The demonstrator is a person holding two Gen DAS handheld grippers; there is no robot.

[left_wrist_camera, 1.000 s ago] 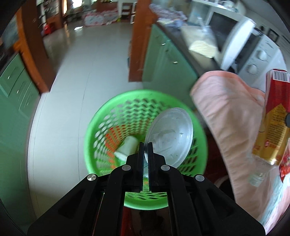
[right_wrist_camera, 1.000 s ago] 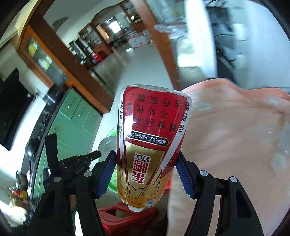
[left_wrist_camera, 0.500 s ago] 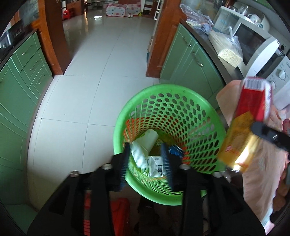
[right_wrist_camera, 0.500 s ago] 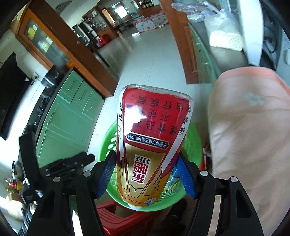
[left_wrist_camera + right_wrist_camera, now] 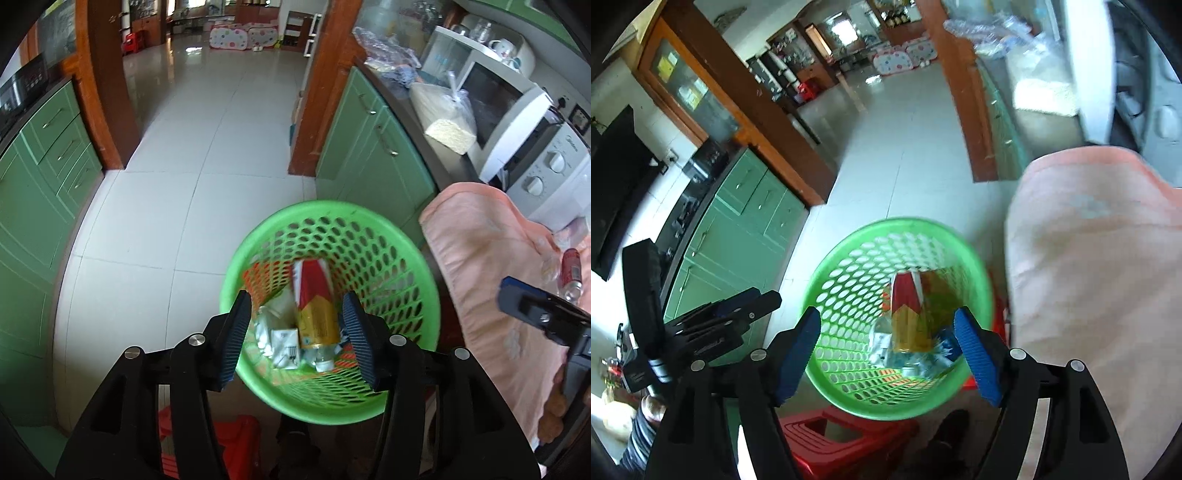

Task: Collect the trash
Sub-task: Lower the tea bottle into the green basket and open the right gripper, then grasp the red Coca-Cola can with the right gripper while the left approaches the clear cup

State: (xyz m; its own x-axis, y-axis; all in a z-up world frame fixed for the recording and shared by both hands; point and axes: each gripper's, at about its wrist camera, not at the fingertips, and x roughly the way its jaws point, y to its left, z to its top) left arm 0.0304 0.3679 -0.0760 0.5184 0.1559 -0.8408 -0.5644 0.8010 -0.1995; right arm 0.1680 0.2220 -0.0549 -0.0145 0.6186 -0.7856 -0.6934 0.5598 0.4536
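Bottle (image 5: 314,302) now in basket (image 5: 258,240), right gripper (image 5: 888,350) fingers apart, empty.

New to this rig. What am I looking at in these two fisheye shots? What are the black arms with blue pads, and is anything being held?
There is no robot here: a person carries a handheld two-finger tool in each hand, and each tool has a fisheye camera looking forward along its fingers. One picture comes from the left tool, the other from the right tool. The black arms with blue ribbed pads are each tool's own fingers.

Both tools are open and hold nothing. Both look down into a green perforated trash basket standing on the tiled kitchen floor. Inside it lies a red and gold drink bottle on top of white paper scraps. To the right is a pink cloth, with another small bottle resting on it.
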